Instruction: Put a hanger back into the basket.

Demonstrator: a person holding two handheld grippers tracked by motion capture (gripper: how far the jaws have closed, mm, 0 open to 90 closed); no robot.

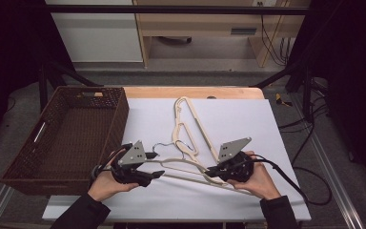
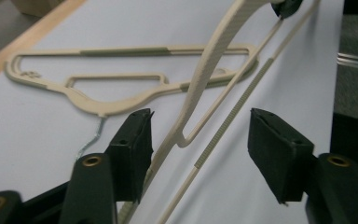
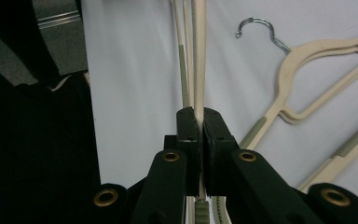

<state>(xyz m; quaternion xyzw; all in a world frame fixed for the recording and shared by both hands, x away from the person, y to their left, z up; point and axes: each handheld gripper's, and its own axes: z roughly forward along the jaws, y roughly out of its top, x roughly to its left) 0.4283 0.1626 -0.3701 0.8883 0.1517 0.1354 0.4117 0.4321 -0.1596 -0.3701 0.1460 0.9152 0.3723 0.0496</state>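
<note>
Hanger (image 1: 190,168), light, stiff and slick plastic, lies near the table's (image 1: 248,119) front edge; right tongs (image 3: 199,122) are clenched on its arm, left tongs (image 2: 200,135) gape around its shoulder, best gripped there.

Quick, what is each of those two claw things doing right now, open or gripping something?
Left gripper: open, jaws apart around the near hanger's arm, not clamping it.
Right gripper: shut on the near hanger's other arm.
</note>
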